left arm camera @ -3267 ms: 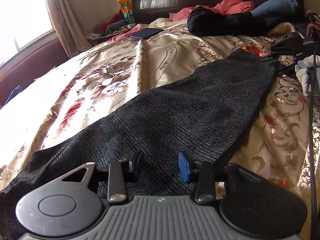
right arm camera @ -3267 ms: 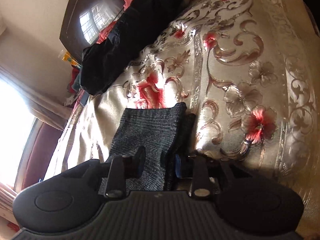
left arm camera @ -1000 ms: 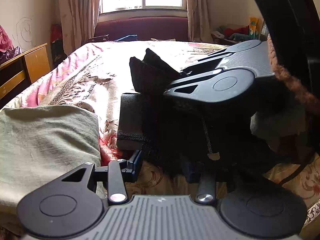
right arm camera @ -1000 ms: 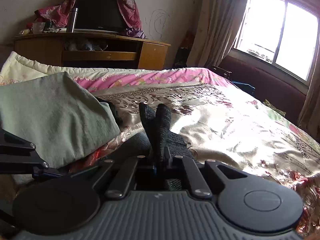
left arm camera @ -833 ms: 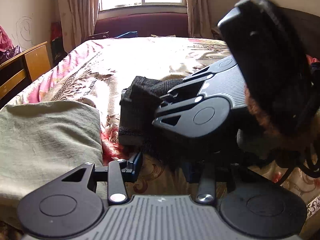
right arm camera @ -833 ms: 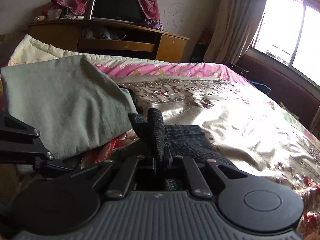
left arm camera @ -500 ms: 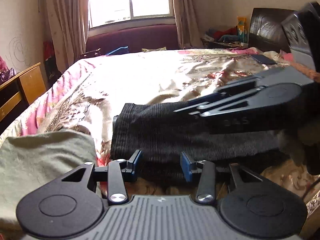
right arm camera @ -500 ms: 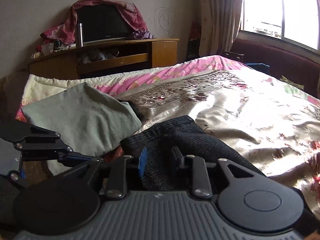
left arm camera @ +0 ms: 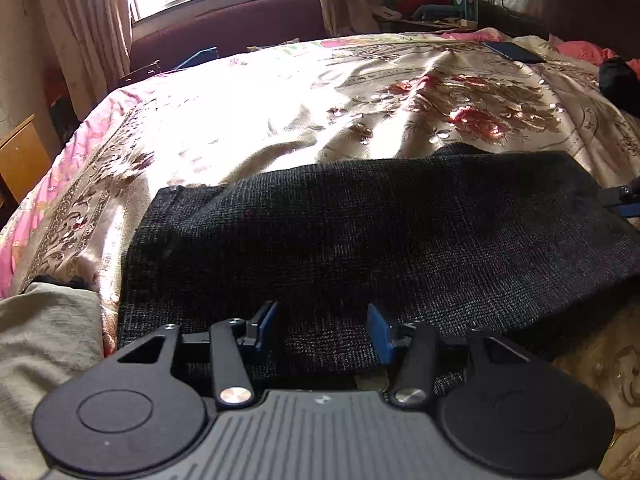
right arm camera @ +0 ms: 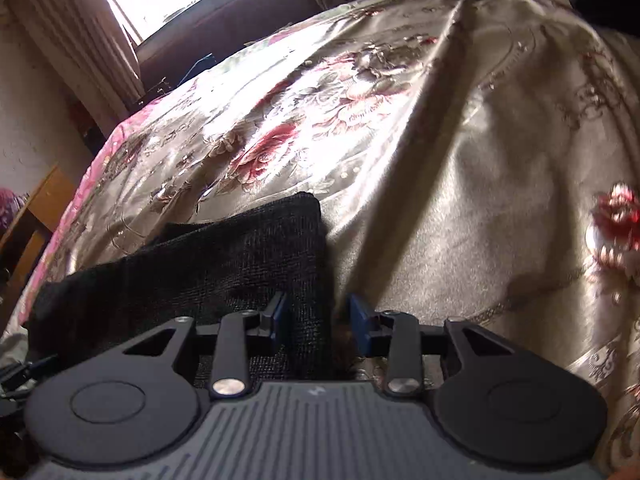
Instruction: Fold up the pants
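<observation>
Dark grey checked pants [left arm camera: 360, 232] lie folded in a flat band across the floral bedspread [left arm camera: 320, 104]. My left gripper [left arm camera: 322, 330] hovers over their near edge; its jaws are opening and the blue pads [left arm camera: 266, 324] press on nothing. In the right wrist view the right end of the pants [right arm camera: 224, 264] lies flat on the bedspread [right arm camera: 460, 160]. My right gripper [right arm camera: 318, 318] straddles that end's edge, its jaws opening, the cloth lying loose between them. A tip of the right gripper [left arm camera: 624, 200] shows at the right edge of the left wrist view.
A grey-green folded cloth [left arm camera: 44, 344] lies left of the pants. A dark tablet [left arm camera: 512, 52], black clothing [left arm camera: 618, 84] and pink clothes sit near the headboard. A wooden cabinet [left arm camera: 20, 156] stands at the left, a window with curtains beyond the bed.
The right gripper let go of the bunched pants end and swung right, rolling. The pants now lie flat in a folded band. The left gripper's jaws widened and the view swung right.
</observation>
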